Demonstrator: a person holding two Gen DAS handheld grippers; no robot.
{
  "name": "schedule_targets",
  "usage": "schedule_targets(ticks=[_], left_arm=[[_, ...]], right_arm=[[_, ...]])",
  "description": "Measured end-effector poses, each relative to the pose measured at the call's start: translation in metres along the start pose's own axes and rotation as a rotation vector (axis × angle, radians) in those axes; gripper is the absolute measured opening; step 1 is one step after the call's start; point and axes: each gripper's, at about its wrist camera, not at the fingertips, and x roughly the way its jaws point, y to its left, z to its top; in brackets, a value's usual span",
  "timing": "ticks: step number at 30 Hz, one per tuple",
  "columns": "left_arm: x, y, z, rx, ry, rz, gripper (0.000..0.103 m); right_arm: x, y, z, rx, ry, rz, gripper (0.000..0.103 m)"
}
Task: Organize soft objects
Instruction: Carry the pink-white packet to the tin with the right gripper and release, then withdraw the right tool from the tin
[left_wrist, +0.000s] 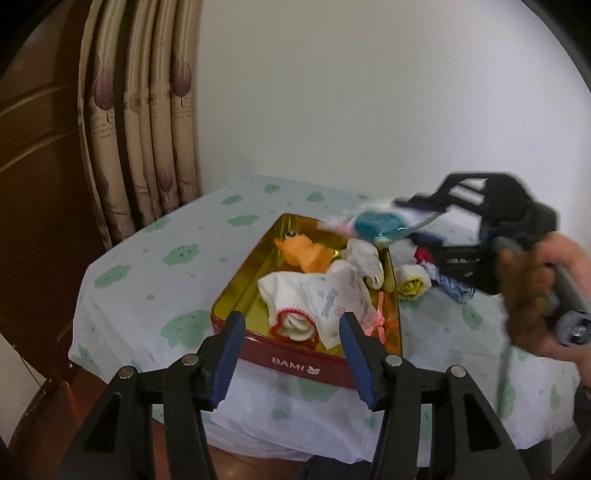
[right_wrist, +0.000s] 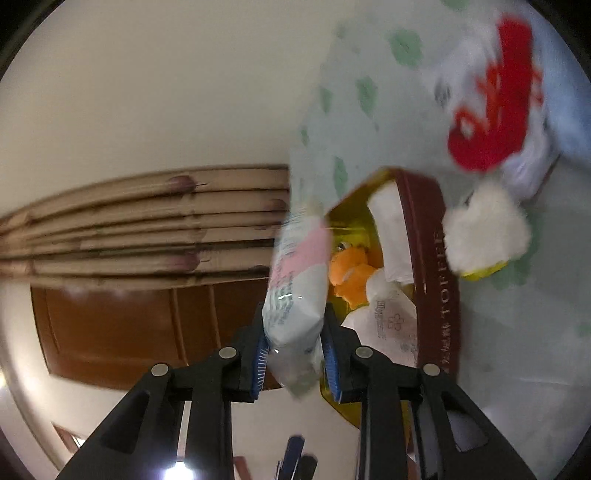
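Note:
A red tin (left_wrist: 295, 360) with a gold inside sits on the table. It holds an orange plush (left_wrist: 304, 253), white socks (left_wrist: 364, 264) and a white cloth with red trim (left_wrist: 314, 299). My left gripper (left_wrist: 291, 326) is open and empty just in front of the tin. My right gripper (right_wrist: 293, 345) is shut on a soft plastic pack (right_wrist: 295, 291), white, pink and teal. In the left wrist view the right gripper (left_wrist: 402, 218) holds the pack (left_wrist: 373, 223) above the tin's far right corner. The tin (right_wrist: 436, 266) and orange plush (right_wrist: 349, 277) also show in the right wrist view.
A white and yellow fluffy toy (left_wrist: 412, 282) lies right of the tin, with red and blue cloths (left_wrist: 448, 284) behind it. The table wears a white cloth with green clouds (left_wrist: 147, 266). Curtains (left_wrist: 147, 140) and a wooden door (left_wrist: 33, 184) stand at the left.

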Motion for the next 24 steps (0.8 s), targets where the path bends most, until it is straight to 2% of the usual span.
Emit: schedule_targets(ticks=[4,12,15,18,19,20,22,24], left_arm=[[-0.001,0.005,0.001,-0.026,0.006,-0.026,0.054],[-0.002,0.008,0.001,-0.022,0.007,-0.043,0.054],[-0.001,0.005,0.001,-0.004,0.007,-0.036,0.054],[0.0,0.003,0.0,0.004,0.011,-0.034,0.054],[0.0,0.004,0.0,0.004,0.011,-0.035,0.054],[0.0,0.004,0.0,0.003,0.011,-0.032,0.054],[-0.001,0.004,0.0,-0.002,0.008,-0.03,0.054],[0.0,0.004,0.0,-0.002,0.011,-0.03,0.054]], right_arm=[[0.025,-0.016,0.009,0.094,-0.017,-0.019,0.025],[0.061,0.0,0.019,-0.037,-0.026,-0.193,0.028],[0.069,0.009,0.018,-0.089,0.007,-0.244,0.038],[0.067,0.021,0.008,-0.156,0.07,-0.285,0.054],[0.063,0.025,0.004,-0.17,0.073,-0.299,0.069],[0.056,0.028,-0.001,-0.193,0.073,-0.304,0.078],[0.04,0.031,-0.012,-0.206,0.09,-0.254,0.082],[0.027,0.029,-0.015,-0.191,0.123,-0.187,0.093]])
